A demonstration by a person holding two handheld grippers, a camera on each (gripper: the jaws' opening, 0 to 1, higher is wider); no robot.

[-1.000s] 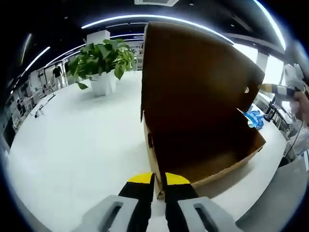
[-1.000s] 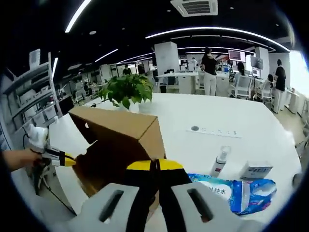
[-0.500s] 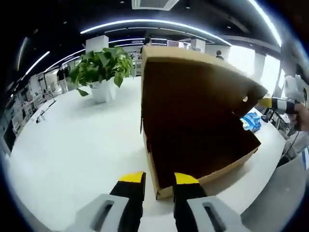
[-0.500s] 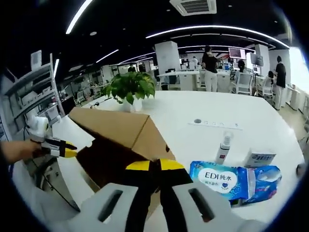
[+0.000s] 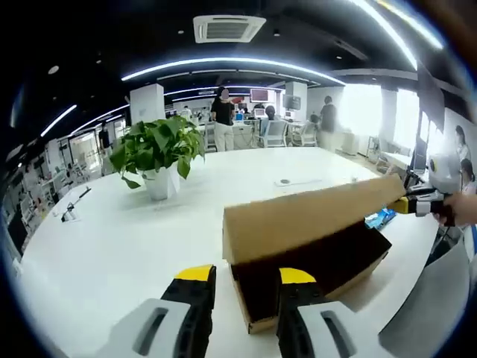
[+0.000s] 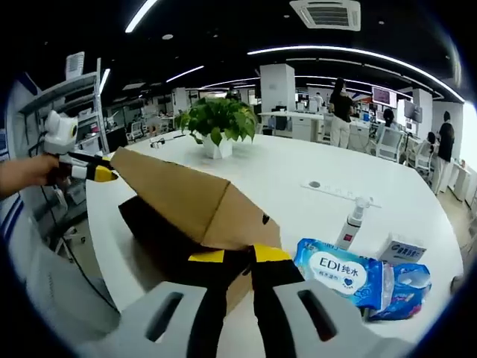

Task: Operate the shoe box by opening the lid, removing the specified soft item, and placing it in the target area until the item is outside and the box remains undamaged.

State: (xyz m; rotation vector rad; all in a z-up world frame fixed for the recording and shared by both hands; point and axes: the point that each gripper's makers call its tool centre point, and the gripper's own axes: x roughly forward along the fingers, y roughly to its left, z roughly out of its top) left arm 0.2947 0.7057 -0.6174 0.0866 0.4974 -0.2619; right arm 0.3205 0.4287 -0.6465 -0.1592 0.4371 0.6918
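Left tongs (image 5: 244, 277): we see the yellow-tipped jaws spread apart, gripping nothing, the near corner of the shoe box (image 5: 298, 276) in the gap between them.
Right tongs (image 6: 238, 257): in the right gripper view we see the jaws pressed together on the shoe box's near edge, at about 6 o'clock.
Right tongs, other view: in the left gripper view they come in at 3 o'clock, yellow tip at the far corner of the lid (image 5: 313, 216).
Left tongs, other view: in the right gripper view they sit at 9 o'clock, held in a hand (image 6: 26, 170), tip just beside the lid's far corner.
Shoe box: brown cardboard, resting on the white surface (image 5: 112, 246); its interior reads dark and we cannot tell what it contains.
Lid: partly raised, slanting over the box, hinged along one long side.
Wet wipes pack (image 6: 343, 270): blue, flat on the surface, just beside the box at 4 o'clock in the right gripper view.
Spray bottle (image 6: 352, 224): upright behind the pack.
Small carton (image 6: 401, 250): near the bottle.
Potted plant (image 5: 159, 153): white pot, well apart from the box.
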